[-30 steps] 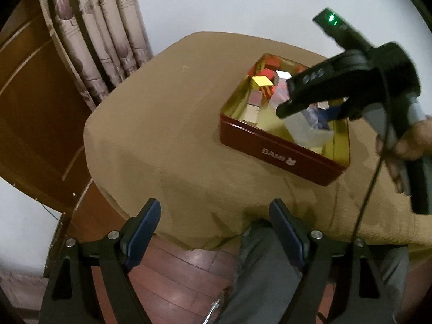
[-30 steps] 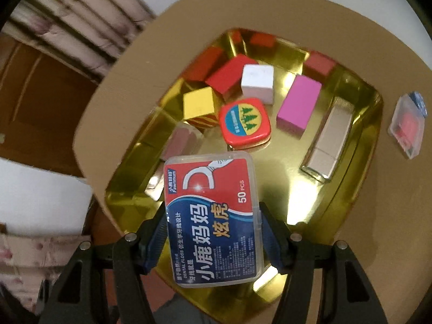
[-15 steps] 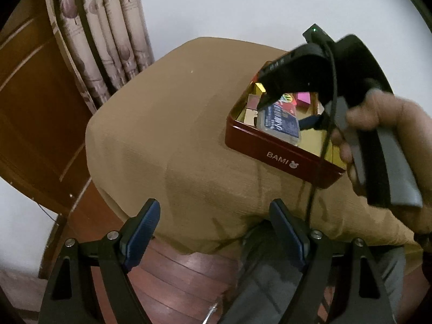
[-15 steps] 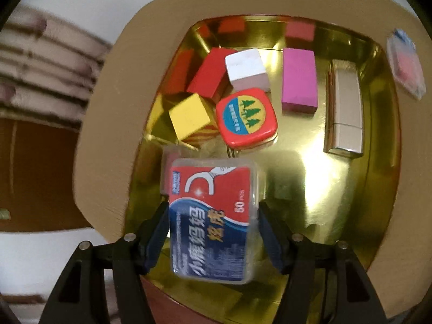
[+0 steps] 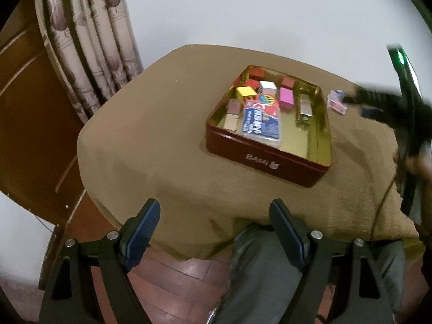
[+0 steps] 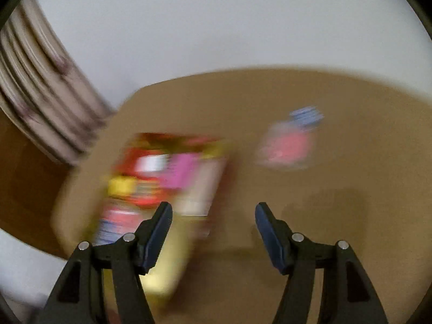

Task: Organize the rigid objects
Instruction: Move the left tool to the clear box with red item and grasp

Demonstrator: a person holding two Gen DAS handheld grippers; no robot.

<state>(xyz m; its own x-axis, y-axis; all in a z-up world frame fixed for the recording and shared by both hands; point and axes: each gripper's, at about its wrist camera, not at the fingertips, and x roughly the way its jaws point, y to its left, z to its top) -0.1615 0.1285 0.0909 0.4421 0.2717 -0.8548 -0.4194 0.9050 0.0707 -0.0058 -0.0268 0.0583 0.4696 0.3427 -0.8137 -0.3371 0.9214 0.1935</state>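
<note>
The dental floss box (image 5: pixel 260 122) now lies in the tin (image 5: pixel 267 159), released; both tongs, right (image 6: pixel 213 228) and left (image 5: pixel 214 232), gape empty, next likely the small plastic case (image 5: pixel 336 102) on the worktop (image 5: pixel 151 140).

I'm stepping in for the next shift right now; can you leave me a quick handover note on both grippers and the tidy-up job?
Left gripper: open, empty, held at the near edge of the table.
Right gripper: open, empty, over bare cloth right of the tin; its view is blurred.
Red tin: holds the dental floss box, coloured blocks, a round red-rimmed item and a silver metal piece.
Done: floss box lies in the tin's near part.
Left: the small clear case with pink contents sits on the cloth beyond the tin's right side; it probably goes in next.
</note>
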